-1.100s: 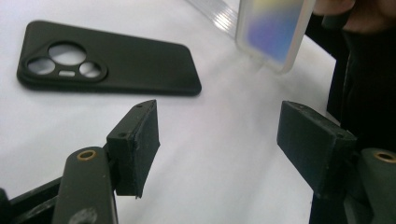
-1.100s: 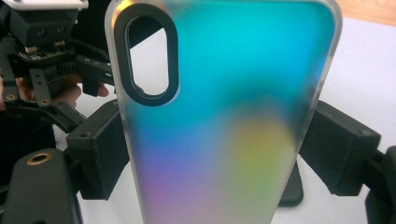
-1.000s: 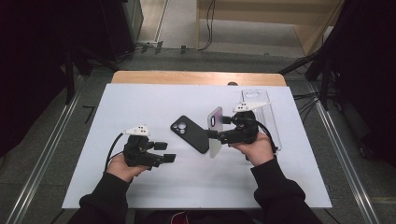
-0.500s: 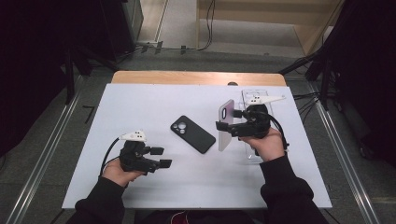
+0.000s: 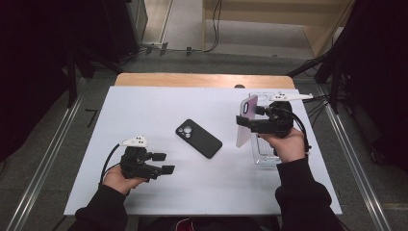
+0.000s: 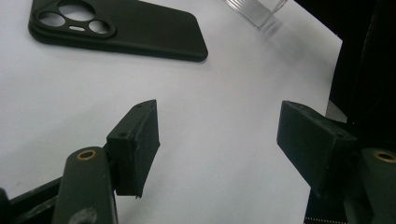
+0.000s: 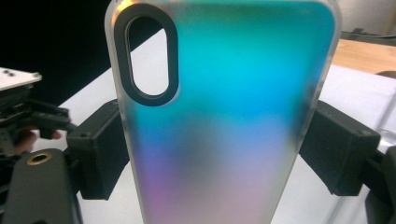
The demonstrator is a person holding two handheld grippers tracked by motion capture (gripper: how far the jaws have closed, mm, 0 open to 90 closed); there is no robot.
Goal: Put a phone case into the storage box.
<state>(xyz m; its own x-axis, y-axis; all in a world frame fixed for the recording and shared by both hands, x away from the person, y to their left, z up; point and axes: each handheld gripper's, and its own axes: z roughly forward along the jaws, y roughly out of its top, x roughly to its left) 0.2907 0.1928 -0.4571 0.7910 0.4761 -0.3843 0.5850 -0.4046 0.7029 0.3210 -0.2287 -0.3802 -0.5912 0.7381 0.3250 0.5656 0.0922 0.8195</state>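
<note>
A black phone case (image 5: 198, 138) lies flat in the middle of the white table (image 5: 144, 110), camera cut-outs up; it also appears at the top of the left gripper view (image 6: 116, 30). My left gripper (image 5: 163, 163) rests near the front left, open, with nothing between its pads (image 6: 135, 144). An iridescent, translucent phone case (image 7: 219, 112) stands upright in my right gripper (image 7: 215, 154), which is shut on its two long edges. In the high view that iridescent case (image 5: 246, 120) is held above the table's right side, over a clear plastic stand (image 5: 267, 149).
A clear plastic stand corner (image 6: 254, 10) shows at the top of the left gripper view. A wooden strip (image 5: 202, 80) runs along the table's far edge. Metal rails (image 5: 43, 159) flank the table on both sides, and cables lie on the floor behind.
My right gripper has lifted the iridescent case up and to the right, from beside the black case to above the clear stand. The left gripper has drawn back a little toward the front left.
</note>
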